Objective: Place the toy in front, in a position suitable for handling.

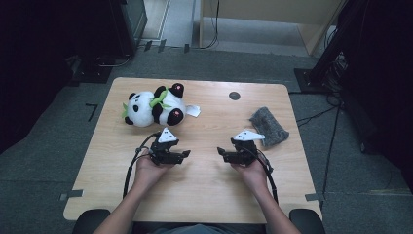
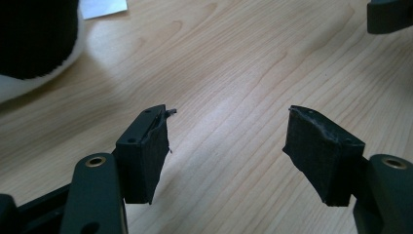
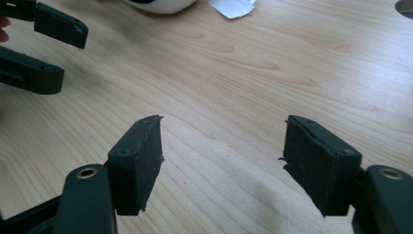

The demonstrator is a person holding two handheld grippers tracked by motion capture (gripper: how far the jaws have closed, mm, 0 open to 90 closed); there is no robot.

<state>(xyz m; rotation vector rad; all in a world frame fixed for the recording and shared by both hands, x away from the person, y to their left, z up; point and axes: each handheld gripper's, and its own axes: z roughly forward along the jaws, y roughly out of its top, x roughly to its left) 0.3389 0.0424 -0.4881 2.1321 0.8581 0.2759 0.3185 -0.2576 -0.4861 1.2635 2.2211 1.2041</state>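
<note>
A black-and-white panda plush with a green scarf lies on its side at the table's far left; its paw fills the left gripper view's top-left corner. My left gripper hovers just in front of it, jaws pointing right, open over bare wood. Facing it from the right is my right gripper, open as well with nothing between its pads. The two sets of jaws point at each other a short gap apart. The left gripper's jaws show in the right gripper view's top left.
A grey fuzzy cloth lies just beyond my right hand. The plush's white tag rests on the wooden table. A dark round hole sits near the far edge. Dark equipment and cables surround the table.
</note>
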